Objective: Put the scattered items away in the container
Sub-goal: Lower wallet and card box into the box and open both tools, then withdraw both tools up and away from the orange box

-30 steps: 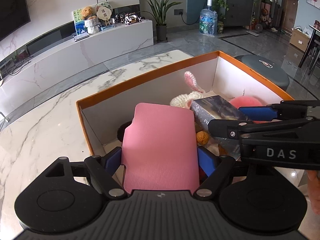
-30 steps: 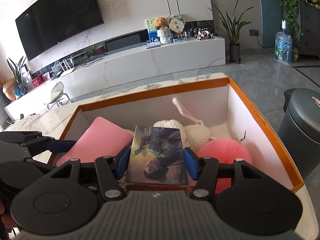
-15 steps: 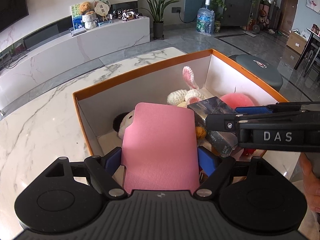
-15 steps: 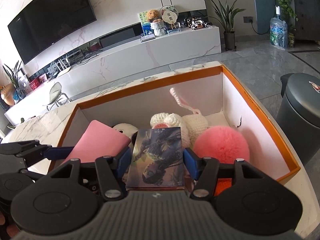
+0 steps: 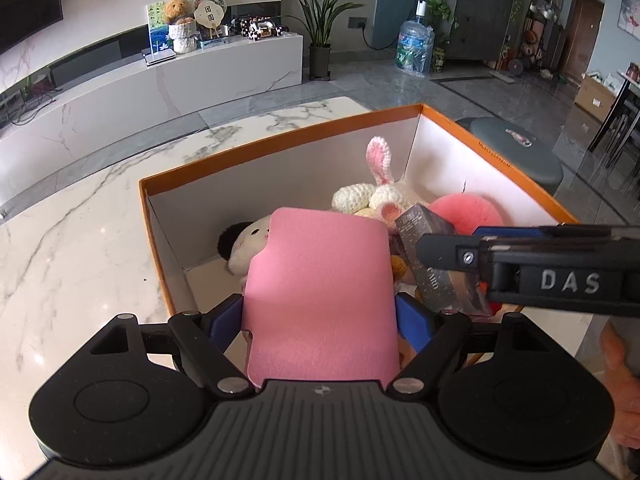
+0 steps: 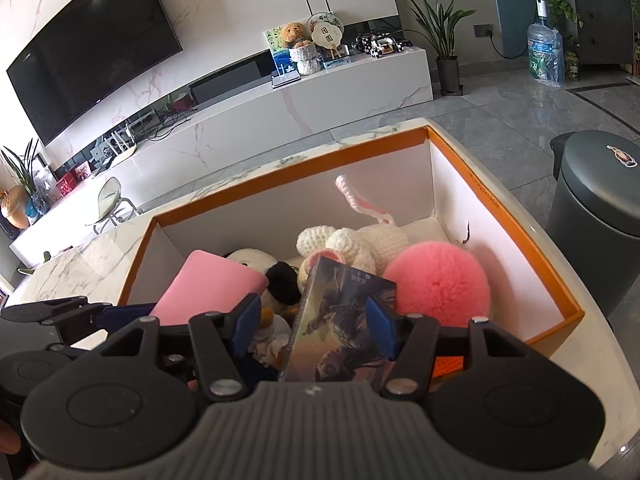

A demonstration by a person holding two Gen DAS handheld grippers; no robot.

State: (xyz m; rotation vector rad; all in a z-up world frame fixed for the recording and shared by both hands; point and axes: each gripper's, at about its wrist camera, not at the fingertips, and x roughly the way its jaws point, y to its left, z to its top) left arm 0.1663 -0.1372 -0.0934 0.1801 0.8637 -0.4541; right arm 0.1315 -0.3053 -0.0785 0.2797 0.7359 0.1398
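Glossy marble table [image 5: 80, 240], matt cardboard box [image 5: 280, 136], fluffy pink pompom [image 6: 438, 280].

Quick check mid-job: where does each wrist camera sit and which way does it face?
Left wrist: on the left gripper, angled down into the orange box; shows its blue pads clamping the pink pouch, the right gripper crossing at right, part of a hand.
Right wrist: on the right gripper, angled down into the same box; jaws on the card box, left gripper at lower left.
Shared: box, pouch, crochet rabbit, pink pompom, TV cabinet.
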